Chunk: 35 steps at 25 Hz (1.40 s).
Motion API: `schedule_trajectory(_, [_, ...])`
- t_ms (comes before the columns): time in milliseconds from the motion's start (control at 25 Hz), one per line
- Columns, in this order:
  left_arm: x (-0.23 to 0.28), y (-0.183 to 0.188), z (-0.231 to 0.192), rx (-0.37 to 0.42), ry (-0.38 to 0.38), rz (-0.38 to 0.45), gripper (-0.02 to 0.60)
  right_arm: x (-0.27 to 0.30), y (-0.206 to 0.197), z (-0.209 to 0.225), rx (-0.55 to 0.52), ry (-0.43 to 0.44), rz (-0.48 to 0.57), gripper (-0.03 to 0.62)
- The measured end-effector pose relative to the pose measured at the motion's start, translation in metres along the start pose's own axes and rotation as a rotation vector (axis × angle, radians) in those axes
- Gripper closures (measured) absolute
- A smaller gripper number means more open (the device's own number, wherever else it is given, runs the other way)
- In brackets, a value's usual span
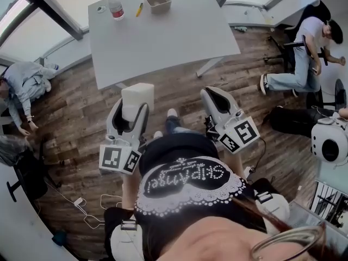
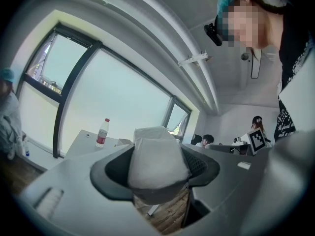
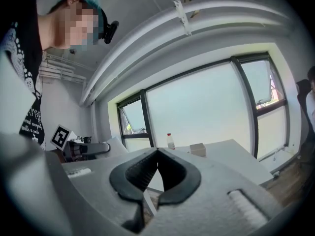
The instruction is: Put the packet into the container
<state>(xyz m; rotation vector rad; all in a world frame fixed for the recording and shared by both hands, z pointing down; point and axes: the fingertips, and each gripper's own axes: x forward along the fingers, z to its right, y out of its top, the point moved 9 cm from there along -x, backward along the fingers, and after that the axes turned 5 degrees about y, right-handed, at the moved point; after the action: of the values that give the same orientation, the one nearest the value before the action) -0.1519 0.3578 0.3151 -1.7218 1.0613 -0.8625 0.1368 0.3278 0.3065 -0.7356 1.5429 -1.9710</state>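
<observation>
Packet on the approach: my left gripper [image 1: 132, 112] clamps the white packet [image 1: 137, 95] just short of the table's [image 1: 163, 42] near edge. The container [image 1: 157, 0] sits ahead at the table's far edge, beside a bottle [image 1: 114, 5]. My right gripper [image 1: 213, 94], jaws together and empty, hangs off that same near edge.

The packet [image 2: 157, 163] looks matt and papery, the table [image 1: 163, 42] smooth, the floor [image 1: 81, 113] wood-grained.
</observation>
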Motion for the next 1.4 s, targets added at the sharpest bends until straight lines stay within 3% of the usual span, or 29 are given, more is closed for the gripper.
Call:
schedule_trajectory(840, [0.065, -0.003, 0.033, 0.015, 0.005, 0.021, 0.305, -0.017, 0.006, 0.075, 0.01, -0.025, 0.012, 0.595])
schedule_trajectory(1400, [0.095, 0.006, 0.006, 0.016, 0.033, 0.01, 0.305, 0.009, 0.005, 0.095, 0.05, -0.051, -0.001, 0.595])
